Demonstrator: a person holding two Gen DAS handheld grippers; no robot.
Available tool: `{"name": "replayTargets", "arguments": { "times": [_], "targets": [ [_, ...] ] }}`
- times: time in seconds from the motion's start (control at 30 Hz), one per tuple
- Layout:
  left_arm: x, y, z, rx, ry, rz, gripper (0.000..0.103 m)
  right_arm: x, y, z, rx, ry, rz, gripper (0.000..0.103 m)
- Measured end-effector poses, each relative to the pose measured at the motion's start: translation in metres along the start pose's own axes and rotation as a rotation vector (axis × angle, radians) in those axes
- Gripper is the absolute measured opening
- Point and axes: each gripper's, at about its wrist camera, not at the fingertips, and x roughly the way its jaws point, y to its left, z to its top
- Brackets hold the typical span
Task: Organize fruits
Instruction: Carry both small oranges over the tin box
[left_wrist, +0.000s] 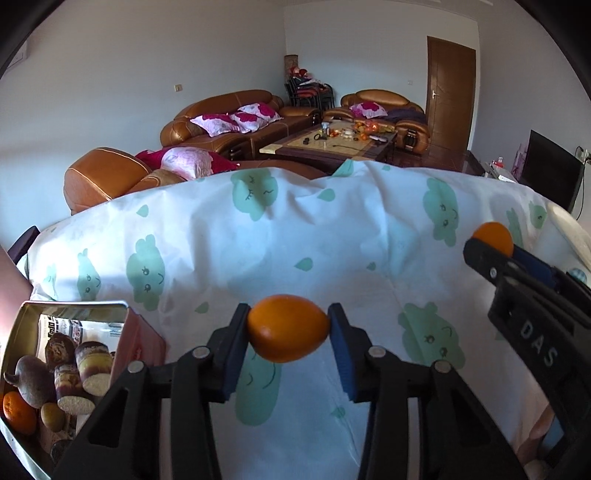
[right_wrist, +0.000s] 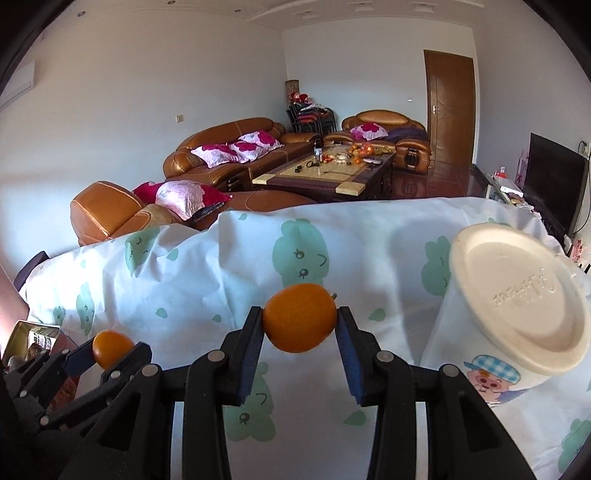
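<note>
In the left wrist view my left gripper (left_wrist: 289, 320) is shut on a small oval orange fruit (left_wrist: 288, 336), held above the white cloth with green cartoon prints (left_wrist: 369, 236). At the right edge of that view my right gripper (left_wrist: 495, 246) is shut on a second small orange fruit (left_wrist: 493, 234). The right wrist view shows that second fruit (right_wrist: 300, 321) pinched between the blue pads of the right gripper (right_wrist: 300, 314), its stem end pointing right. The left gripper (right_wrist: 110, 353) with its fruit (right_wrist: 110, 345) appears at the lower left there.
An open tin box (left_wrist: 74, 305) at the lower left holds a tangerine (left_wrist: 18, 411), a dark pear-shaped fruit (left_wrist: 33, 380) and several cut cylindrical pieces. A white bowl with a cartoon pig (right_wrist: 517, 295) lies tilted at the right. Beyond the table are sofas and a coffee table.
</note>
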Motion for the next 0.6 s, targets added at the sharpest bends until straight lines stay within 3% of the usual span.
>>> {"name": "replayTargets", "arguments": {
  "times": [0.23, 0.6],
  "targets": [
    [-0.033, 0.01, -0.021, 0.02, -0.043, -0.007, 0.044, -0.026, 0.01, -0.009, -0.023, -0.064, -0.045, 0.042],
    [-0.064, 0.038, -0.05, 0.011, -0.063, -0.01, 0.044, -0.072, 0.018, -0.046, 0.007, -0.082, -0.064, 0.042]
  ]
}}
